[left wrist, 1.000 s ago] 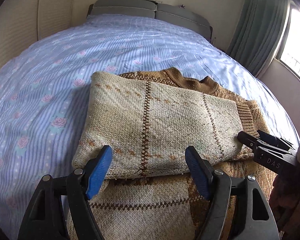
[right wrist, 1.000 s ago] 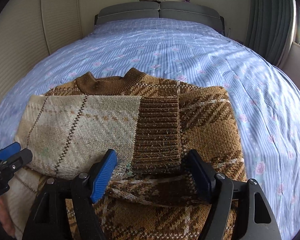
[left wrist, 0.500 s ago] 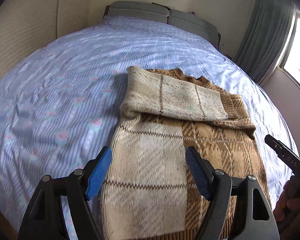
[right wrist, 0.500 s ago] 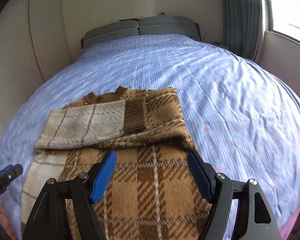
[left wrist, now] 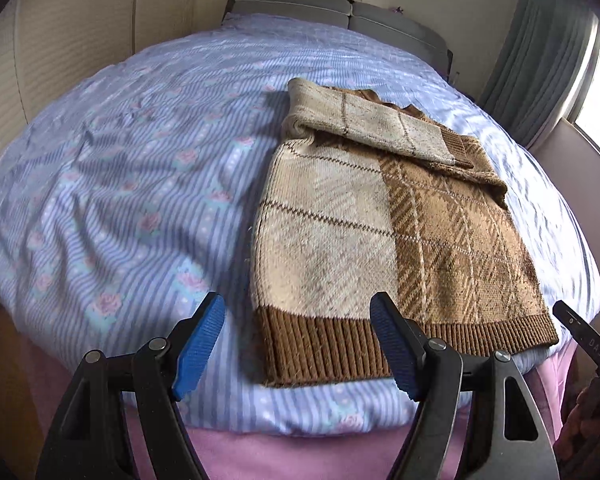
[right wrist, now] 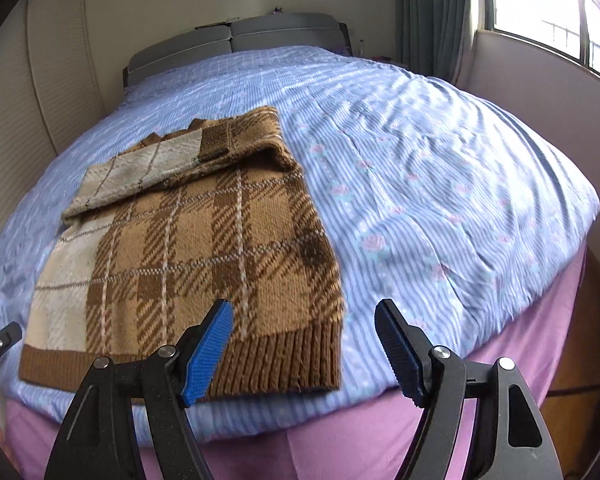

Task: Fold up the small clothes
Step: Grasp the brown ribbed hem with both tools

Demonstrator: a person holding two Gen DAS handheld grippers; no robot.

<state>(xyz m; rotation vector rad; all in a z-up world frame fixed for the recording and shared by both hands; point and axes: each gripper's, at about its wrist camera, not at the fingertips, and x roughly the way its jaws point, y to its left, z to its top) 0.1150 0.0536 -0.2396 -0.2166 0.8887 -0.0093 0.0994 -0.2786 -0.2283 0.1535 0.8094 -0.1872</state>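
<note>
Hovered with left tongs (left wrist: 298, 346) and right tongs (right wrist: 304, 346) spread wide and empty near the ribbed hem of the brown-and-cream plaid knitted sweater (right wrist: 188, 256) on the blue striped bed (right wrist: 440, 184); best pinched at both hem corners together.

The left claw (left wrist: 298, 346) is hovering with its blue-padded jaws spread wide and gripping nothing, poised just off the near-left corner of the sweater's (left wrist: 384, 240) ribbed hem. The right claw (right wrist: 304, 346) is likewise gaping and empty-handed, hanging just off the hem's near-right corner. Both are pointing level along the sweater, touching none of it.
</note>
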